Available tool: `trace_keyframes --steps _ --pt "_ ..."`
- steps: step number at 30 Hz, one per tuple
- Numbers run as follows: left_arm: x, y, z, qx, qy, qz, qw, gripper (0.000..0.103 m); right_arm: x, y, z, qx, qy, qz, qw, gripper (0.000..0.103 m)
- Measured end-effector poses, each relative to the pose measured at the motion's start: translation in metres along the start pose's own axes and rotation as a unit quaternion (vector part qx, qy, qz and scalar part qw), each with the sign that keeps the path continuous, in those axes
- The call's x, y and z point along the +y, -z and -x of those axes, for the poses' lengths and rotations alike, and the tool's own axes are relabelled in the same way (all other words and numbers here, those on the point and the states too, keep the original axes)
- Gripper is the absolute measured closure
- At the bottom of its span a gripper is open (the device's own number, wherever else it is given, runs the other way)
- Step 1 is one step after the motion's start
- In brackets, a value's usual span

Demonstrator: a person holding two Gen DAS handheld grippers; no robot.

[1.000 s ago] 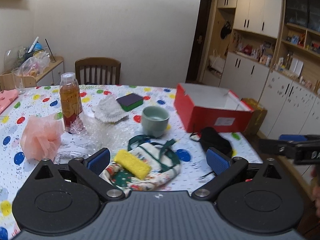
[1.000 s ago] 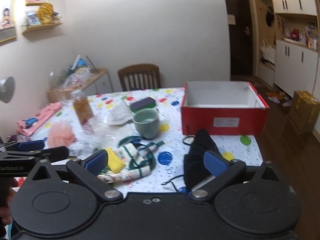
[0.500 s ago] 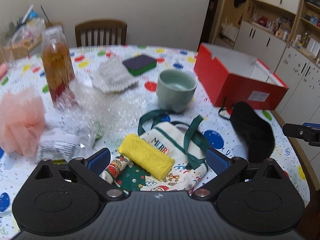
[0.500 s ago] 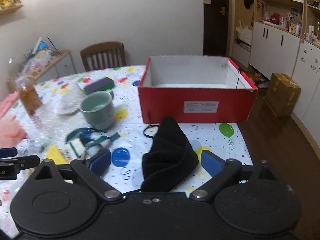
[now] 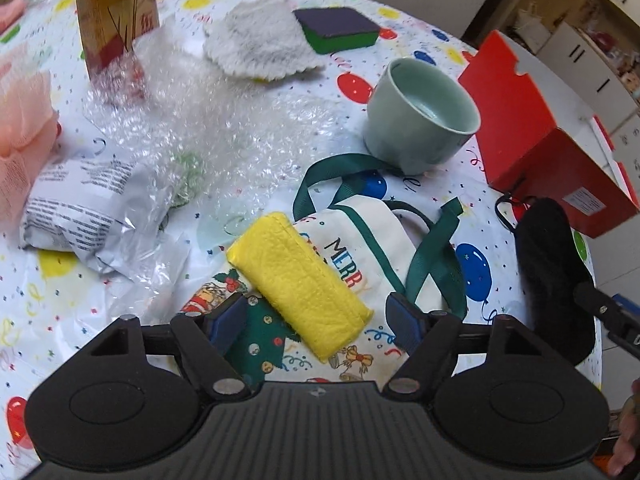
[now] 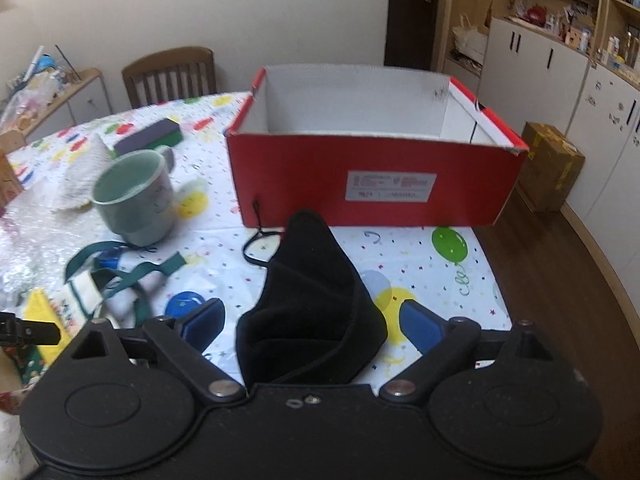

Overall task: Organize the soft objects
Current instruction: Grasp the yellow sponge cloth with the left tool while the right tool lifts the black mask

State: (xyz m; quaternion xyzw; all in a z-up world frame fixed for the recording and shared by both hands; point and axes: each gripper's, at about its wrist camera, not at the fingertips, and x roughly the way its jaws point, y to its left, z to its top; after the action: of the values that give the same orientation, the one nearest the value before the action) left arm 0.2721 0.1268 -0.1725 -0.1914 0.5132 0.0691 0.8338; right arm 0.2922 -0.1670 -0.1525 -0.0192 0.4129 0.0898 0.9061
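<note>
Barely begun, judging by the red box point(image 6: 376, 184): open-topped at the far side of the table point(image 6: 420, 264), white interior bare as far as visible, nothing soft inside yet. Left gripper point(image 5: 318, 322) low over the yellow cloth point(image 5: 300, 280), jaws closing, the cloth's near end between the blue pads point(image 5: 228, 320) but not yet pinched, with a gap on both sides. Yellow cloth lying on top of the printed tote bag point(image 5: 372, 248) with green straps, just short of the green cup point(image 5: 420, 116). Right gripper point(image 6: 310, 326) poised over the black face mask point(image 6: 312, 300), jaws wide apart, mask between them and untouched, just in front of the box's labelled wall. Still scattered on the tablecloth: white fluffy cloth point(image 5: 256, 40), dark-topped sponge point(image 5: 338, 28), pink mesh puff point(image 5: 20, 120), bubble wrap point(image 5: 224, 120), a printed plastic pouch point(image 5: 84, 212). Bottle point(image 5: 116, 4) and cup probably to be left alone as hard items. Ahead, presumably: two grasps, two carries to the box, then everything else soft.
</note>
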Motion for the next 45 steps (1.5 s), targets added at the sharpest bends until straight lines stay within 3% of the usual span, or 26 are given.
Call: trace_keyframes --steps 4,6,15,21,25,28,30,33,45 --pt "0.0 -0.004 -0.009 0.007 -0.003 0.011 0.9999 0.028 0.002 0.003 -0.015 0.016 0.007 -0.001 1.0 0.01" --pt "0.002 -0.005 -0.012 0.011 -0.006 0.019 0.9997 0.037 0.002 0.005 -0.02 0.023 0.009 -0.003 1.0 0.01" --pt "0.005 -0.008 -0.014 0.002 -0.015 0.026 0.9995 0.047 0.012 0.014 -0.031 0.043 0.011 0.018 0.999 0.013" --pt "0.008 -0.006 -0.011 -0.004 -0.012 0.031 0.9994 0.052 0.016 0.016 -0.03 0.043 0.028 0.027 0.998 0.035" --pt "0.01 -0.005 -0.009 -0.01 -0.008 0.03 0.9995 0.055 0.013 0.019 -0.03 0.048 0.047 0.027 0.997 0.069" --pt "0.011 -0.003 -0.006 -0.015 -0.005 0.026 0.9995 0.061 0.009 0.021 -0.028 0.048 0.056 0.023 0.997 0.088" --pt "0.013 -0.003 -0.002 -0.021 0.0 0.027 0.9994 0.063 0.006 0.021 -0.025 0.045 0.055 0.016 0.997 0.093" --pt "0.015 -0.004 0.0 -0.025 0.007 0.023 0.9994 0.07 0.002 0.02 -0.017 0.033 0.05 0.0 0.998 0.098" --pt "0.025 -0.001 0.012 -0.038 0.049 0.01 0.998 0.074 -0.002 0.008 0.033 -0.011 0.033 -0.033 0.999 0.1"
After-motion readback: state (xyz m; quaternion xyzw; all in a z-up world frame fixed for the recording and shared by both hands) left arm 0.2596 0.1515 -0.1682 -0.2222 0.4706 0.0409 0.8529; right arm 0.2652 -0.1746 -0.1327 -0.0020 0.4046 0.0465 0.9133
